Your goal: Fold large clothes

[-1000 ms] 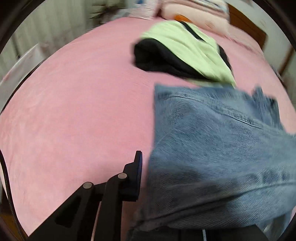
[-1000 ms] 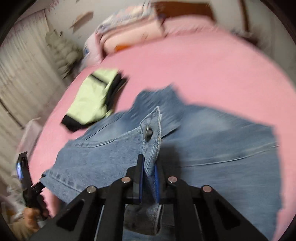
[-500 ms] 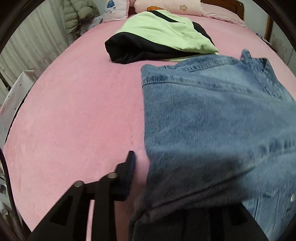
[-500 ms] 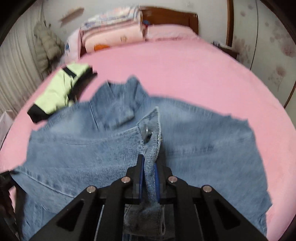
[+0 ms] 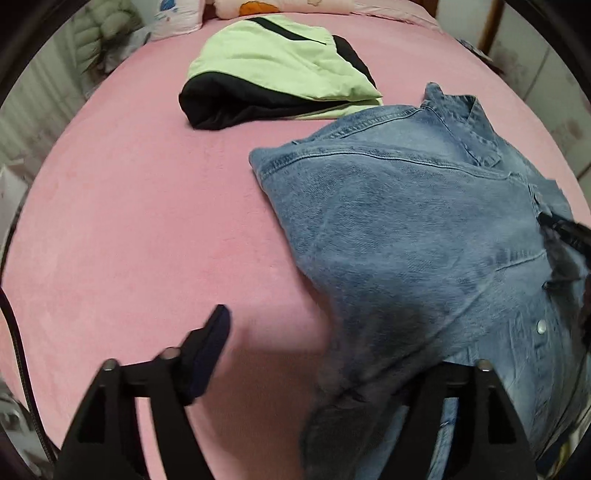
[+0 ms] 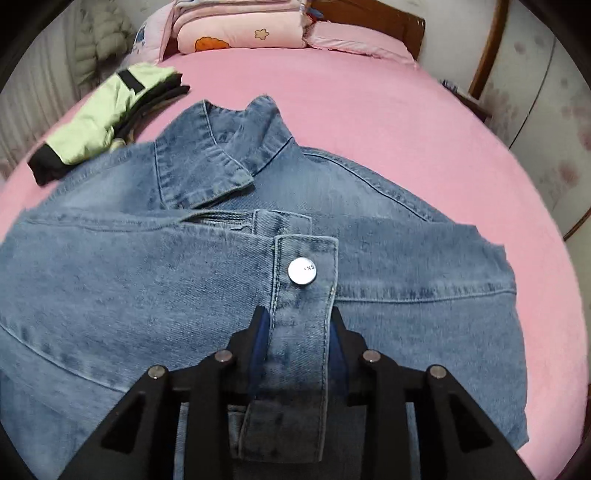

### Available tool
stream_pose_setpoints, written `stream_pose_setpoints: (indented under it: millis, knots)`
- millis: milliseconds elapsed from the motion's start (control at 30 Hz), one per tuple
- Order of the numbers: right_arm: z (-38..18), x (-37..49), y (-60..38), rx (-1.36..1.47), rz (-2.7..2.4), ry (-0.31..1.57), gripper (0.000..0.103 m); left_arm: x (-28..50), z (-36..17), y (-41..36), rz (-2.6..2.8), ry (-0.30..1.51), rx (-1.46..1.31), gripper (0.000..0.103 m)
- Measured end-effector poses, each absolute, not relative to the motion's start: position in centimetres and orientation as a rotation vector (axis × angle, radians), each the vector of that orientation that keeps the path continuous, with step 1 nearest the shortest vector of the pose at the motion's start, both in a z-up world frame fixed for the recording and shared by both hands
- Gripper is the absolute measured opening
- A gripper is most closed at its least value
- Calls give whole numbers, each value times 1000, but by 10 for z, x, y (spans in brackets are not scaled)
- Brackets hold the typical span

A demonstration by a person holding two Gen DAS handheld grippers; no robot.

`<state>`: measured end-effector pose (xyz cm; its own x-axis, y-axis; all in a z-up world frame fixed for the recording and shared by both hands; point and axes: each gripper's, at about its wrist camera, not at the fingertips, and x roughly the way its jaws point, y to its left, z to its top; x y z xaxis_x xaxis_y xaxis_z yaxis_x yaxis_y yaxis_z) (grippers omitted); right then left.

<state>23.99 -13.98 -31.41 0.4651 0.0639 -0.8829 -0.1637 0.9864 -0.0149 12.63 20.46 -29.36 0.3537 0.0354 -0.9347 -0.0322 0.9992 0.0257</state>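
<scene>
A blue denim jacket lies on the pink bed, collar toward the headboard, with one sleeve folded across its front. My right gripper has opened; the sleeve cuff with its metal button lies loose between the fingers. In the left wrist view the jacket covers the right half. My left gripper is open wide; its left finger hangs over bare bed and denim drapes over the right finger, hiding it. The right gripper's tip shows at the right edge.
A folded green and black jacket lies at the far left of the bed, also in the right wrist view. Pink pillows and a wooden headboard stand at the far end. A curtain hangs left.
Both grippers have opened. The sleeve was carried across the jacket front and laid down, and its cuff now lies flat between my right fingers.
</scene>
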Motion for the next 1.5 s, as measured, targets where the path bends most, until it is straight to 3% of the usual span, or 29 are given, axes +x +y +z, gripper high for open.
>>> stream_pose_setpoints:
  millis: [100, 300, 433, 600, 767, 1033, 1267, 1500]
  knots:
    - [-301, 234, -153, 8, 190, 1098, 41, 136, -305, 205, 118, 1209, 109, 93]
    - [-303, 221, -158, 9, 195, 1132, 43, 143, -343, 200, 218, 1172, 286, 96]
    - [-304, 219, -158, 58, 237, 1149, 43, 143, -323, 215, 85, 1212, 230, 97]
    - [-301, 215, -156, 88, 252, 1145, 43, 138, -290, 196, -31, 1118, 405, 97]
    - [-303, 214, -146, 106, 276, 1136, 43, 151, -309, 209, -85, 1286, 102, 97]
    - [-301, 211, -134, 100, 295, 1133, 43, 119, -301, 183, -408, 1333, 110, 102]
    - [-294, 209, -134, 126, 289, 1121, 43, 148, -266, 234, -337, 1242, -72, 102]
    - [-290, 209, -125, 86, 275, 1090, 43, 224, -315, 291, -258, 1212, -374, 97]
